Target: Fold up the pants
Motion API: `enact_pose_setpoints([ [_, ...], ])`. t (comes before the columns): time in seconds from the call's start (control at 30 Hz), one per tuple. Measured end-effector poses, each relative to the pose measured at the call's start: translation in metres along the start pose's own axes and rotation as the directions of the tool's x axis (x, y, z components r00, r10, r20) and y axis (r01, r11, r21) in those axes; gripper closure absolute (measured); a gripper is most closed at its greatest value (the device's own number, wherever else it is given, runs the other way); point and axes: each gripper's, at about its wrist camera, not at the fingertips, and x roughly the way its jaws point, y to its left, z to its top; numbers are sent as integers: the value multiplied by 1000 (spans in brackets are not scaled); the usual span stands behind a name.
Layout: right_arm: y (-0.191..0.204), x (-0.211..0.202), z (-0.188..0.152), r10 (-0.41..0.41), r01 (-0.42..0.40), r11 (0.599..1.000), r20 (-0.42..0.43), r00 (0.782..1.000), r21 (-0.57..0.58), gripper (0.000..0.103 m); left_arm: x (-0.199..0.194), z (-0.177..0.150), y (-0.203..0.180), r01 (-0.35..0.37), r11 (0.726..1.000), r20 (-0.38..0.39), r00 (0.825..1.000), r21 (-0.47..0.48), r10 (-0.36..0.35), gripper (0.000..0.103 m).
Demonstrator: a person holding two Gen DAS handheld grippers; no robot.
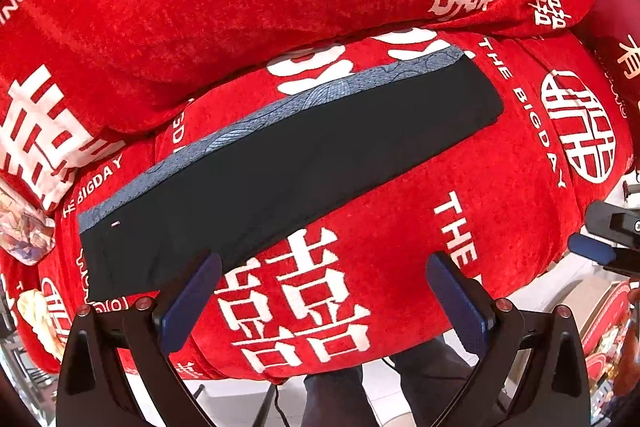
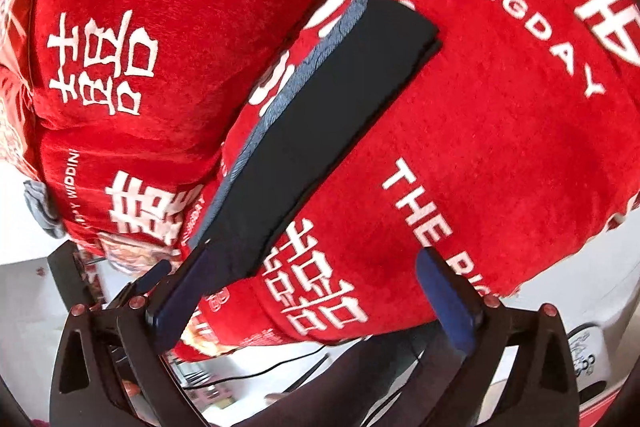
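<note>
The pants (image 1: 280,155), black with a blue-grey patterned strip (image 1: 260,115) along their far edge, lie flat as a long narrow band on a red blanket (image 1: 400,211) printed with white characters and the words "THE BIGDAY". In the left wrist view the band runs diagonally from the near left to the far right, its far right end squared off with layered edges showing. A red cushion (image 1: 240,7) in the same print rises behind the pants, just beyond the blue-grey strip. The left claw (image 1: 324,303) is released, its two blue-padded fingers spread wide and holding nothing; its left finger (image 1: 192,303) overlaps the near left end of the pants in the view, though contact cannot be confirmed. At the right edge of this view the right claw (image 1: 612,239) is partly visible, beside the blanket's right side. In the right wrist view the right claw (image 2: 316,303) is likewise released, fingers wide apart and empty, with its left finger (image 2: 188,291) overlapping the near end of the pants (image 2: 304,135); contact again cannot be confirmed. A white floor (image 1: 380,371) with a dark cable (image 2: 280,367) shows below the blanket's near edge.
</note>
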Motion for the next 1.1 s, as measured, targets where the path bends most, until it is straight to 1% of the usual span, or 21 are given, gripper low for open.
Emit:
enact_pose_setpoints([
  [0.1, -7, 1, 4, 16, -16, 1000, -16, 1000, 13, 2, 1, 4, -7, -3, 1000, -5, 1000, 6, 3, 0],
  [0.2, -13, 2, 9, 14, -13, 999, -24, 1000, 29, 2, 4, 8, -12, -13, 1000, -14, 1000, 5, 13, 0],
  [0.37, -22, 4, 17, -25, 25, 1000, -40, 999, 9, 1, 12, 12, -14, -25, 1000, -31, 999, -16, 25, 0],
  [0.47, -28, 4, 22, -63, 63, 998, -12, 998, -26, 1, 20, 12, -17, -38, 999, -47, 998, -24, 37, 0],
  [0.53, -33, 6, 26, -69, 69, 997, 2, 998, -44, 1, 27, 12, -18, -46, 998, -62, 997, -30, 44, 0],
  [0.63, -45, 11, 35, -77, 77, 997, -5, 997, -20, 1, 38, 15, -19, -63, 997, -74, 995, -37, 60, 0],
  [0.7, -54, 13, 42, -82, 82, 997, 9, 997, 8, 1, 46, 18, -19, -71, 996, -77, 995, -48, 67, 0],
  [0.83, -67, 17, 56, -70, 70, 997, 41, 997, 13, 1, 65, 29, -18, -81, 994, -71, 995, -70, 77, 0],
  [0.93, -74, 24, 68, -90, 91, 996, 62, 994, -3, 1, 83, 41, -18, -86, 993, -63, 995, -87, 81, 0],
  [1.1, -83, 43, 94, -50, 52, 998, 92, 995, -25, 1, 113, 65, -17, -93, 988, -14, 996, -122, 92, 0],
])
